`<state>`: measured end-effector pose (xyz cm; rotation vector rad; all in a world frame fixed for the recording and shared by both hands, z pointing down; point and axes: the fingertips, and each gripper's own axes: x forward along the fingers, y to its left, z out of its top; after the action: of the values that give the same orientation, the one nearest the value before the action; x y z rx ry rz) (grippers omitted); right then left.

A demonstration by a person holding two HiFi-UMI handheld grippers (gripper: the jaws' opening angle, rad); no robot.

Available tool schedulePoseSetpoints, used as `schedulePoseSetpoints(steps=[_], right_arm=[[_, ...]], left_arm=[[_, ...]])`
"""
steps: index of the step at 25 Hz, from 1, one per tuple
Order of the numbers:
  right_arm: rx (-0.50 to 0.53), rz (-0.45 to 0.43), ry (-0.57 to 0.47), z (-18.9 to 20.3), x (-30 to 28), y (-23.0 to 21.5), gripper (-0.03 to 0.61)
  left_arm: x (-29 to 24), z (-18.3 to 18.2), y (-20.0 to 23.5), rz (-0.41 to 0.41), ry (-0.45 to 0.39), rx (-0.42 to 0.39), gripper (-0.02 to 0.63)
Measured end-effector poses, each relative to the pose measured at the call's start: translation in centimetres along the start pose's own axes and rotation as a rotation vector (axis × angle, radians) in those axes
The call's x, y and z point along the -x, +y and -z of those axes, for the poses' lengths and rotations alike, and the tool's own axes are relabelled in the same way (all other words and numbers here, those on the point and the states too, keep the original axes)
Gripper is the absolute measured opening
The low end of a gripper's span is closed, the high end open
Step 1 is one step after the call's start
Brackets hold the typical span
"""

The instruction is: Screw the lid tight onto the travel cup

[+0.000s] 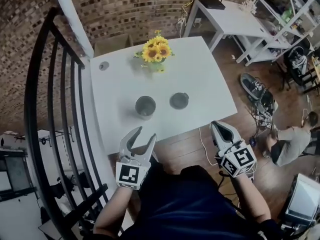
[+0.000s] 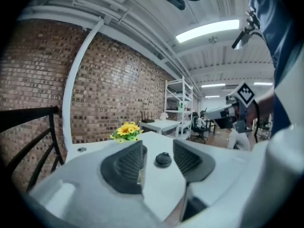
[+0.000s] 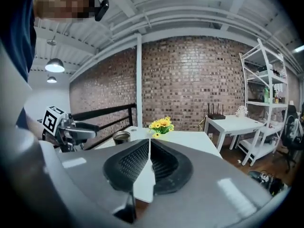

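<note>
On the white table (image 1: pixel 200 79) stands the metal travel cup (image 1: pixel 145 106), open at the top, with its dark round lid (image 1: pixel 179 100) lying apart to its right. My left gripper (image 1: pixel 144 134) hovers at the table's near edge in front of the cup, jaws open and empty. In the left gripper view the lid (image 2: pixel 163 159) shows between the jaws, far off on the table. My right gripper (image 1: pixel 216 125) is off the table's near right corner, shut on nothing. In the right gripper view (image 3: pixel 149 144) the cup (image 3: pixel 121 137) stands far left.
A pot of sunflowers (image 1: pixel 156 51) stands at the back of the table, and a small round disc (image 1: pixel 103 65) lies at its far left corner. A black railing (image 1: pixel 50 109) runs along the left. A white side table (image 1: pixel 227 16) and a crouched person (image 1: pixel 295 141) are at the right.
</note>
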<state>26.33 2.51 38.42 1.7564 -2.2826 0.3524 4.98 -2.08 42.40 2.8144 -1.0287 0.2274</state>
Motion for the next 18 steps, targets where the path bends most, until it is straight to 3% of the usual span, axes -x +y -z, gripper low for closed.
schedulePoseSetpoints(steps=[5, 9, 12, 18], right_arm=[[0.079, -0.066, 0.215, 4.3, -8.2, -2.2, 0.110], [0.293, -0.207, 0.413, 9.7, -14.7, -2.4, 0.209], [0.444, -0.310, 0.553, 12.6, -18.2, -2.6, 0.278], [0.621, -0.478, 0.735, 15.8, -22.4, -2.7, 0.332]], left_arm=[[-2.8, 3.8, 5.4, -0.051, 0.123, 0.078, 0.207], [-3.7, 6.3, 7.2, -0.101, 0.200, 0.029, 0.261], [-3.7, 6.9, 7.0, -0.131, 0.245, 0.068, 0.291], [-2.6, 6.6, 7.8, -0.200, 0.265, 0.114, 0.293]])
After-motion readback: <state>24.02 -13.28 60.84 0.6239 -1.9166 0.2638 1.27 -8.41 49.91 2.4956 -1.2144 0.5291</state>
